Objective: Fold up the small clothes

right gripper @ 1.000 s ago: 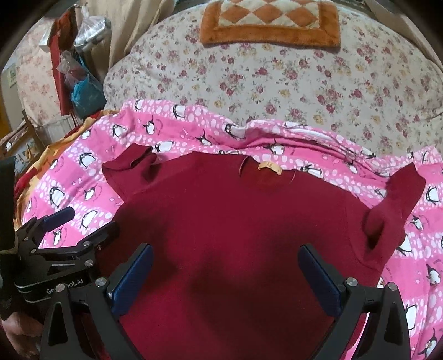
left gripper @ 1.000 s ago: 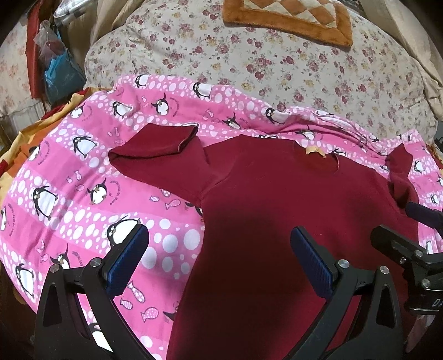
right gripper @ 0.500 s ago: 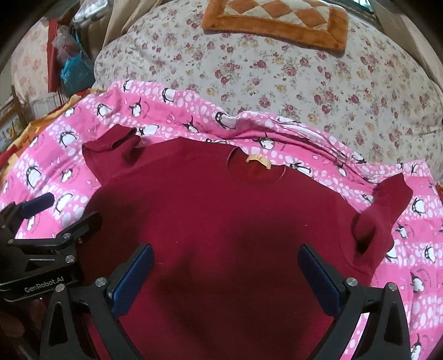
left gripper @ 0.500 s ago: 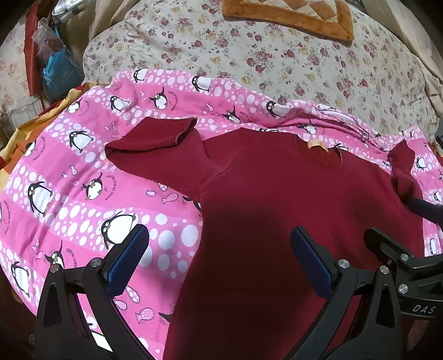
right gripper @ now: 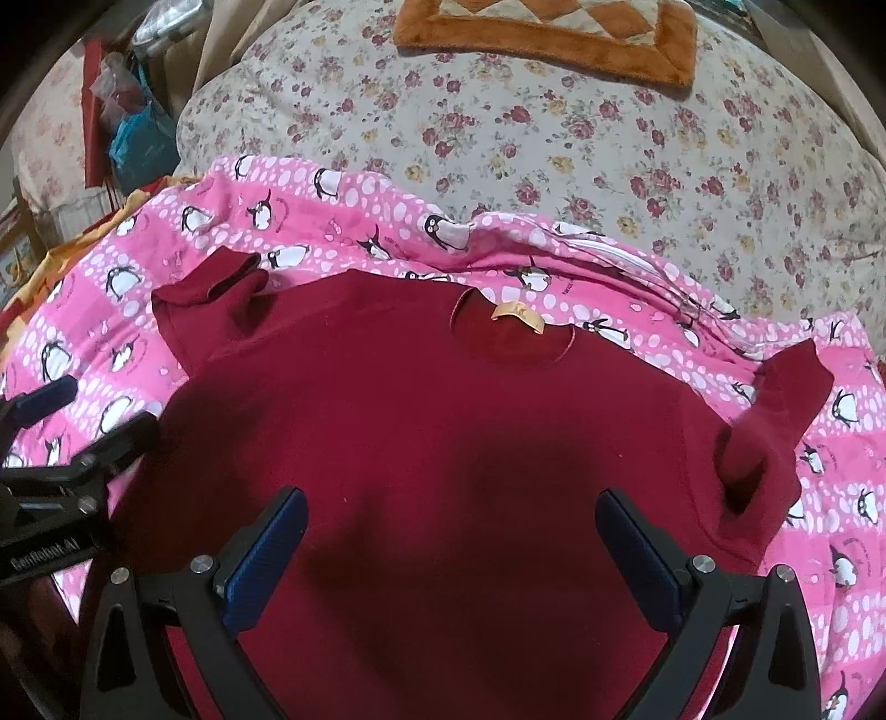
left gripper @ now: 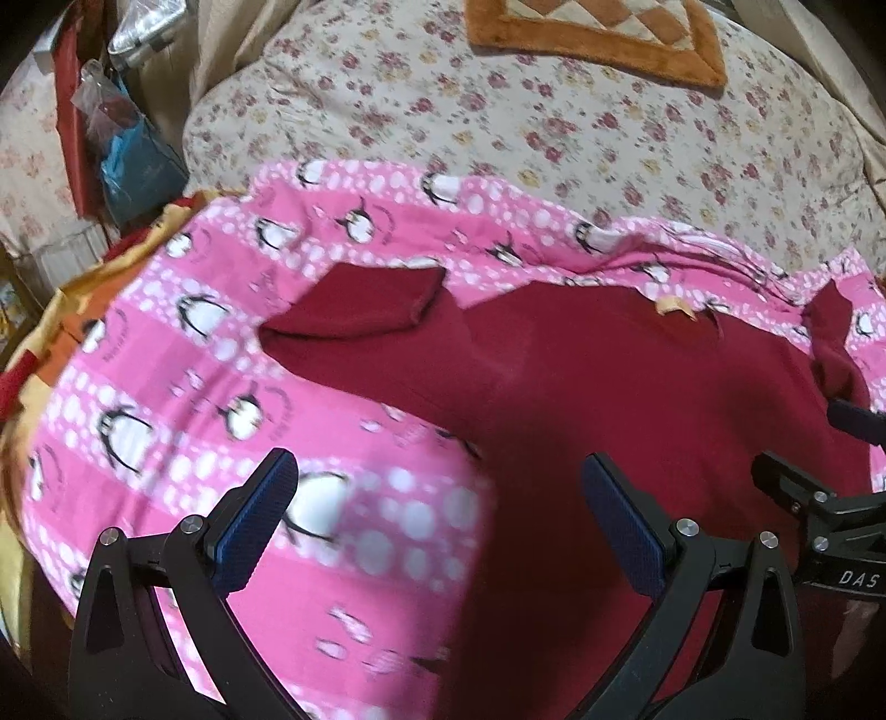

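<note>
Penguin blanket (right gripper: pixel 343 221); floral quilt (right gripper: pixel 554 138); orange mat (right gripper: pixel 548 27)

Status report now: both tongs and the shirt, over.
Left tongs open, empty, over shirt's left edge. Right tongs open, empty, over shirt middle. Red shirt flat on penguin blanket, unfolded, sleeves crumpled. Nothing in the way.

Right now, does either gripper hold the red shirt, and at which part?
Nothing is held. The left gripper and the right gripper are both open above the red shirt.
</note>
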